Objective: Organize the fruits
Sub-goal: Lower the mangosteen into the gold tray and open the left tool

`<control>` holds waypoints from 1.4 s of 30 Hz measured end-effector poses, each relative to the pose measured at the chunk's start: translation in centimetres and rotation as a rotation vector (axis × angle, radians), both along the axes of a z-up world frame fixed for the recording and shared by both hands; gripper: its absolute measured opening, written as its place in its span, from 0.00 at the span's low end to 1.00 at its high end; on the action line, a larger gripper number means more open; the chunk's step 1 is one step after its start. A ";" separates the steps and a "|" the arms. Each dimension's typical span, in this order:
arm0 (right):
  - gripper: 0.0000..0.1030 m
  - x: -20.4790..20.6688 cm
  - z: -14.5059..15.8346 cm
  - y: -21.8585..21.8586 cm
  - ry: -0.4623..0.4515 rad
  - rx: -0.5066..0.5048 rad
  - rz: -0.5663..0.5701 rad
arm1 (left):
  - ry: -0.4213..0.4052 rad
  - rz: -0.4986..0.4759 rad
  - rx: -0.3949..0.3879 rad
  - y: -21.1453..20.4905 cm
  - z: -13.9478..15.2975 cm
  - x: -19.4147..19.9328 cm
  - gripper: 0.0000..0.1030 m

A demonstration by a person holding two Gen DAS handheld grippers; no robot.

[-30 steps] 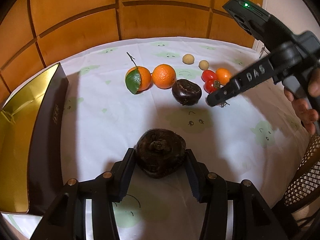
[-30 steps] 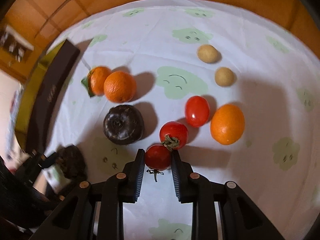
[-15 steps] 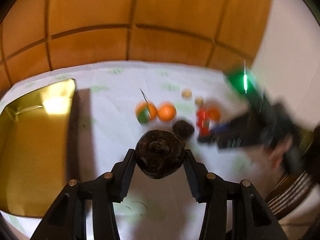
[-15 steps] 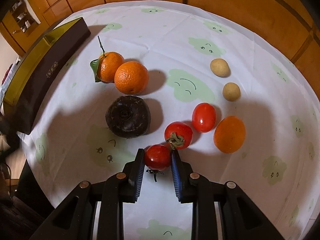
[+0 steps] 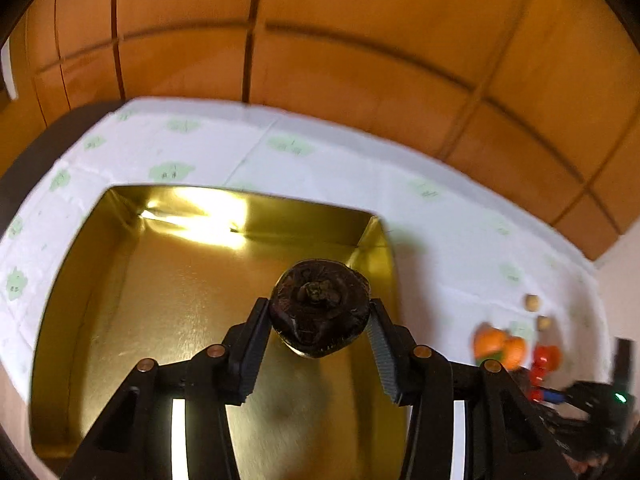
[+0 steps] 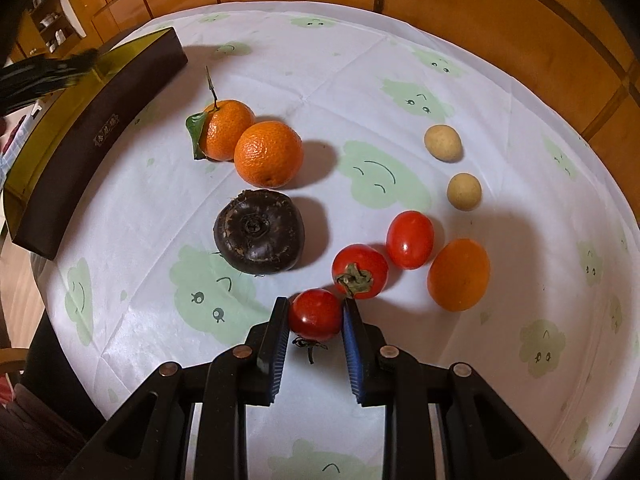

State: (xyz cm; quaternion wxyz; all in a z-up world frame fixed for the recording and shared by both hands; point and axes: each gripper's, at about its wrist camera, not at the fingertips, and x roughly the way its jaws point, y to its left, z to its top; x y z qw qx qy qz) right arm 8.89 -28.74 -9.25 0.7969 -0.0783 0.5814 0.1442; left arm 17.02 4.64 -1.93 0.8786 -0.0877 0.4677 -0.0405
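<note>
My left gripper [image 5: 318, 320] is shut on a dark brown round fruit [image 5: 319, 308] and holds it above the gold tray [image 5: 132, 292], near its right wall. My right gripper [image 6: 315, 314] is shut on a red cherry tomato [image 6: 315, 314] just above the cloth. On the cloth beyond it lie a second dark brown fruit [image 6: 259, 232], two oranges [image 6: 268, 154], two more red tomatoes [image 6: 409, 239], an orange oval fruit [image 6: 458, 274] and two small tan fruits [image 6: 443, 143].
The gold tray with dark outer walls [image 6: 84, 132] stands at the table's left edge in the right wrist view. The round table has a white cloth with green prints [image 6: 384, 176]. Wood panelling [image 5: 320, 40] rises behind. The remaining fruits show far right in the left wrist view [image 5: 508, 348].
My left gripper lifted the dark fruit off the cloth and swung it left over the gold tray. My right gripper stayed closed on the tomato and rose a little.
</note>
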 end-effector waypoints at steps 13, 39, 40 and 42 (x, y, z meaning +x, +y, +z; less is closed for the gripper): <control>0.25 0.2 -0.2 -0.1 -0.004 -0.006 0.013 | 0.079 0.038 0.040 -1.3 -4.1 3.7 0.57; 0.25 -1.0 0.3 1.1 -0.004 -0.041 0.033 | -0.214 0.068 0.166 -2.5 1.8 -14.4 0.71; 0.25 -1.2 0.4 1.4 0.004 -0.042 0.040 | -0.214 0.069 0.165 -2.4 1.8 -14.5 0.71; 0.25 -1.7 0.5 2.1 0.008 -0.053 0.057 | -0.217 0.073 0.167 -2.3 1.7 -14.7 0.71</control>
